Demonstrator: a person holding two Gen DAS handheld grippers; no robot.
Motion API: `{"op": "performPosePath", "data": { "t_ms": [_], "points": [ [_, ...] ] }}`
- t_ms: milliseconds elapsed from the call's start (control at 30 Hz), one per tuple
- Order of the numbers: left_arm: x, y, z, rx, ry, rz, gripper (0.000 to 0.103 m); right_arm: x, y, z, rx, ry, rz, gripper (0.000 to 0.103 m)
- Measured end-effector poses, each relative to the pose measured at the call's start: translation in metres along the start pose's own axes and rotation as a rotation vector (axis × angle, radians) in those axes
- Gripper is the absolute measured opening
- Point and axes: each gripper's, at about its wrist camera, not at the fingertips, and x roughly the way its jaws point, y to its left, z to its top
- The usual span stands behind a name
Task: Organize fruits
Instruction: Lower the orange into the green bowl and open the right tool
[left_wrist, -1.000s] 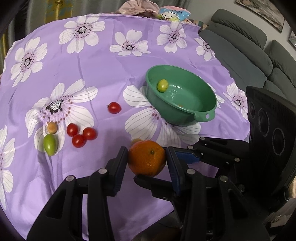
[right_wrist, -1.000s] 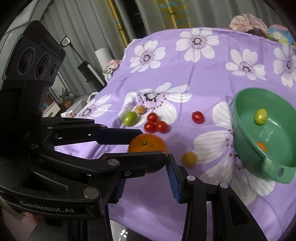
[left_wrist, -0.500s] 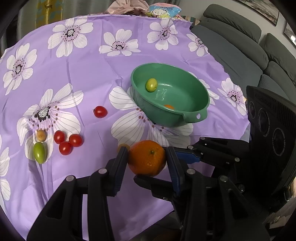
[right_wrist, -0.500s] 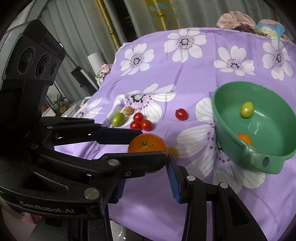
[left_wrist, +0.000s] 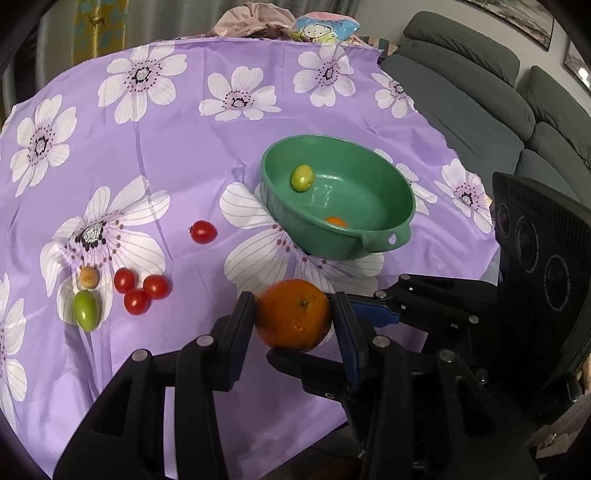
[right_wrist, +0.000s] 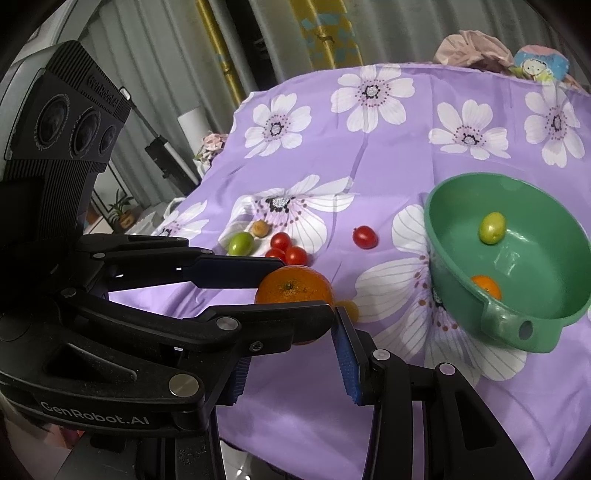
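Note:
A big orange (left_wrist: 293, 314) hangs just over the near edge of the purple flowered cloth (left_wrist: 184, 147). My left gripper (left_wrist: 293, 314) is shut on its two sides. My right gripper (right_wrist: 291, 332) comes in crosswise from the right and is also shut on the orange (right_wrist: 295, 290); its right pad (right_wrist: 345, 354) touches the fruit, while its left finger is hidden. A green bowl (left_wrist: 384, 240) beyond holds a yellow-green fruit (left_wrist: 302, 178) and a small orange fruit (left_wrist: 336, 220). On the cloth lie a lone tomato (left_wrist: 202, 232), three tomatoes (left_wrist: 142, 290), a green fruit (left_wrist: 86, 310) and a tan fruit (left_wrist: 89, 277).
A small yellow fruit (right_wrist: 349, 308) lies on the cloth just behind the held orange. A grey sofa (left_wrist: 480, 92) stands to the right of the table. Bundled cloths (left_wrist: 266, 14) sit at the far edge. The cloth drops off the table edge below the grippers.
Both grippers keep the same hold on the orange. The table scene has slid only slightly in both views.

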Motion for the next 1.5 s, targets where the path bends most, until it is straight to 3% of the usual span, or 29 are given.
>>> {"op": "performPosePath", "data": {
  "t_ms": [400,1000,1333,1500],
  "points": [
    [0.009,-0.026,0.032,0.097,-0.035,-0.023,0.042,-0.023,-0.019,0.011,0.006,-0.069,-0.081,0.043],
    [0.056,-0.063,0.103,0.212,-0.029,-0.131,0.042,-0.048,-0.089,0.038,0.109,-0.153,-0.219,0.043],
    [0.096,-0.043,0.108,0.112,0.024,-0.209,0.043,-0.024,-0.107,0.041,0.118,-0.066,-0.26,0.043],
    [0.107,-0.039,0.106,0.084,0.059,-0.203,0.043,-0.012,-0.108,0.037,0.12,-0.021,-0.266,0.043]
  ]
}}
